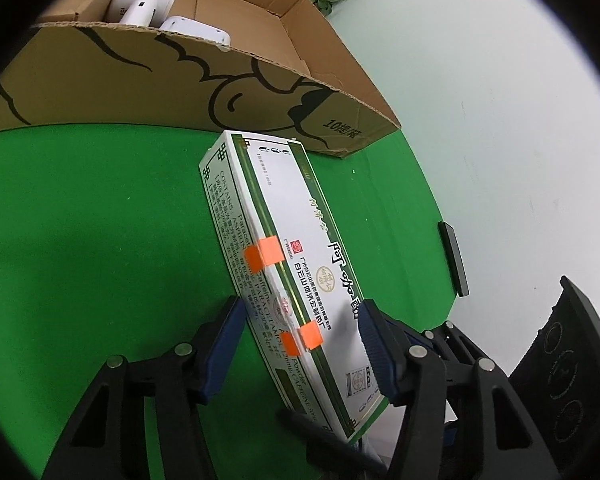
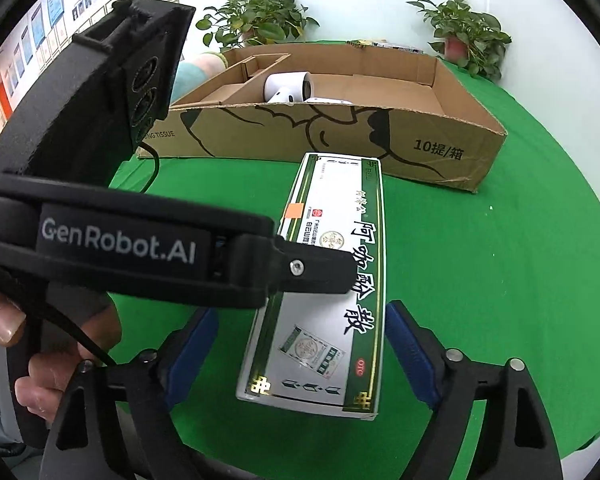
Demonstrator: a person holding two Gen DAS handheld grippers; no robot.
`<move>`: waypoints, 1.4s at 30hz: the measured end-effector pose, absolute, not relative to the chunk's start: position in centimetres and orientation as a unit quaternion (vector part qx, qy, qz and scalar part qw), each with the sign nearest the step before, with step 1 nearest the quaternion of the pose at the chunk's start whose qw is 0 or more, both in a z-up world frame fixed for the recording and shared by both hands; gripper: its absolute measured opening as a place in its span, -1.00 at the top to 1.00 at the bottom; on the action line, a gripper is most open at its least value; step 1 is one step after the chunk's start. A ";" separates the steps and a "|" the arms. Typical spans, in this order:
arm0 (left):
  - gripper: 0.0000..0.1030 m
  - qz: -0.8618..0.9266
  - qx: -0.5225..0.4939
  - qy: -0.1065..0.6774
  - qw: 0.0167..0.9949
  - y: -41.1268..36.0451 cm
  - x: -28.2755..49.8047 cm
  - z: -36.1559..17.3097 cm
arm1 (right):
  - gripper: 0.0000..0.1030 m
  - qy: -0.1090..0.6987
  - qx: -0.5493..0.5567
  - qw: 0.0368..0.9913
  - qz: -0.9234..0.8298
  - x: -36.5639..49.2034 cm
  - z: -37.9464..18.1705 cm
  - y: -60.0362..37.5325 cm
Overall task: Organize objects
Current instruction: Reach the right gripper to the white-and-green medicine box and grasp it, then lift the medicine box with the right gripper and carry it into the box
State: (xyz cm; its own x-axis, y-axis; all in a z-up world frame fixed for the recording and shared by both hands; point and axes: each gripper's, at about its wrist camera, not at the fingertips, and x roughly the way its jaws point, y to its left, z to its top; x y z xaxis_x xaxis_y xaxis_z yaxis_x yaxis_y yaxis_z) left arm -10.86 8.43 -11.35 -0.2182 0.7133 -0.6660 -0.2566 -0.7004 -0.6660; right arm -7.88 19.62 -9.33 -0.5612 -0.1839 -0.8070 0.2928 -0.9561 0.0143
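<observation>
The left claw (image 1: 300, 344) straddles the near half of a long white-and-green medicine box (image 1: 284, 272), its blue pads (image 1: 224, 344) standing close on either side; the left pad looks to be at the box's side, but whether either pad presses cannot be told. From the right wrist view, the right claw (image 2: 300, 356) brackets the box's near end (image 2: 320, 320), with green showing between each blue pad (image 2: 410, 352) and the carton, so its jaws stand open around the box without touching it. The box lies flat on the green-covered bench (image 2: 480, 280), lengthwise toward an open cardboard carton (image 2: 440, 152) just beyond its far end. Two strips of orange tape (image 1: 262, 254) cross the box's left edge. White appliances (image 2: 288, 88) rest inside the carton. A person's hand (image 2: 40, 360) grips the handle of the left tool at the lower left of the right wrist view. Two potted plants (image 2: 464, 32) stand behind the carton against the pale wall, and a dark slab (image 1: 454, 258) sits at the bench's right edge.
</observation>
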 end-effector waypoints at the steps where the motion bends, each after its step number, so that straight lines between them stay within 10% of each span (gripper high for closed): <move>1: -0.10 0.751 -0.535 -0.213 0.323 8.4 -10.8 -11.3 | -0.26 0.065 0.449 0.129 -0.882 -7.9 -9.4 19.6; 13: 0.31 0.751 -0.529 -0.216 0.332 8.2 -7.4 -10.8 | -0.21 0.059 0.444 0.115 -0.887 -6.0 -9.2 19.9; 42: 0.32 0.812 -0.423 -0.167 0.367 7.8 -9.8 1.5 | -0.18 0.028 0.309 0.078 -0.948 -7.9 2.5 19.9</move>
State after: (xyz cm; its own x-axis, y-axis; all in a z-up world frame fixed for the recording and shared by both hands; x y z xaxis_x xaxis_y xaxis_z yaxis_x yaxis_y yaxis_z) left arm -9.82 7.84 1.48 -0.3731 0.7365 -0.5642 -0.4537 -0.6753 -0.5815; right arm -7.87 19.93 2.52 -0.7971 -0.1308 -0.5895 0.1656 -0.9862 -0.0051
